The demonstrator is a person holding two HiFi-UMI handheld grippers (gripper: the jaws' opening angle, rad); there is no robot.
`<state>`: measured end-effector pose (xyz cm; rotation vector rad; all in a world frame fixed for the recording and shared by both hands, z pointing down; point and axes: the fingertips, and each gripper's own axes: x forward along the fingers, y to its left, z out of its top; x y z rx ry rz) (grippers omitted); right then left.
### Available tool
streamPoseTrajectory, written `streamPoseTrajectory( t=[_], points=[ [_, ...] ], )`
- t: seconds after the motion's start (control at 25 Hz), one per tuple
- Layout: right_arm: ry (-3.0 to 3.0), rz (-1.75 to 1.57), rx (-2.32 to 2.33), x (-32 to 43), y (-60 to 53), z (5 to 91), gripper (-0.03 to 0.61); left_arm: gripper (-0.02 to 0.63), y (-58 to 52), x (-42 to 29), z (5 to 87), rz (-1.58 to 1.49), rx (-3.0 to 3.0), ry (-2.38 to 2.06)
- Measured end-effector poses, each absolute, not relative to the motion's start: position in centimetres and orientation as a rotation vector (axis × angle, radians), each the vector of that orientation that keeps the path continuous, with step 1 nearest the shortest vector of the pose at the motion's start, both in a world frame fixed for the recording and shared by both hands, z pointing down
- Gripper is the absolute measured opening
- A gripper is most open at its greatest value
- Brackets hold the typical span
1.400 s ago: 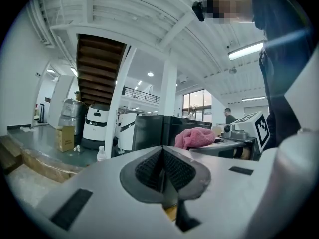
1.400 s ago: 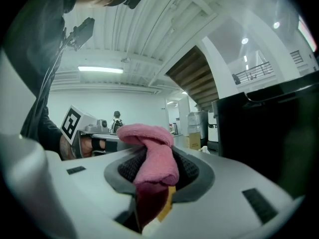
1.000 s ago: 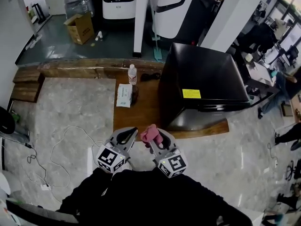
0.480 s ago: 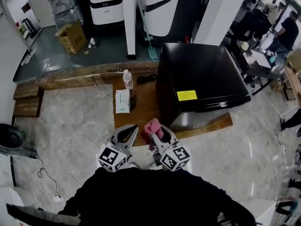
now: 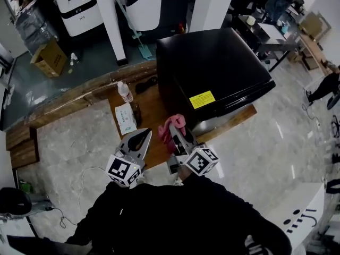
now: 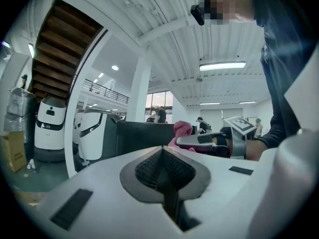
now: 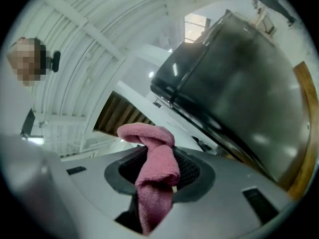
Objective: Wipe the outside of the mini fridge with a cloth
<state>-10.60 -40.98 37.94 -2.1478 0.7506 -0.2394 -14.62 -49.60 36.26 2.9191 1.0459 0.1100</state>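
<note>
The black mini fridge [image 5: 212,68] stands on a low wooden platform [image 5: 154,121], with a yellow sticker [image 5: 202,99] on its top near the front edge. A pink cloth [image 5: 172,125] is pinched in my right gripper [image 5: 174,133], which is shut on it just short of the fridge's front left corner. In the right gripper view the cloth [image 7: 154,171] sticks out of the jaws and the fridge [image 7: 249,98] fills the right side. My left gripper [image 5: 140,139] hangs beside it, shut with nothing in it [image 6: 162,171]. The left gripper view shows the fridge [image 6: 142,136] ahead and the cloth [image 6: 182,131].
A water bottle [image 5: 125,92] and a tissue pack [image 5: 125,118] sit on the platform left of the fridge. White robot units [image 5: 79,7] and a cardboard box [image 5: 49,57] stand behind. A cable [image 5: 87,177] lies on the marble floor. People are at the far right.
The head view has swung and come closer, so the fridge now sits larger and tilted. Both grippers have moved slightly forward, the right one carrying the pink cloth nearer the fridge front.
</note>
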Motion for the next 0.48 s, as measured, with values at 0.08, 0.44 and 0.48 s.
streamPoseTrajectory(
  t=[0.08,0.44,0.48],
  points=[
    [0.647,-0.201,-2.097,-9.1,-41.5,37.7,0.127,0.006,-50.3,-13.3,36.1,0.094,2.880,1.158],
    [0.241,0.032,-1.996,-4.6,-40.8,36.8,0.129,0.006,-52.9,-9.1,32.1,-0.018,2.683,1.574],
    [0.166,0.028,-1.956,-4.5,-40.3,37.5,0.130,0.006,-52.9,-8.8,31.7,-0.028,2.665,1.599]
  ],
)
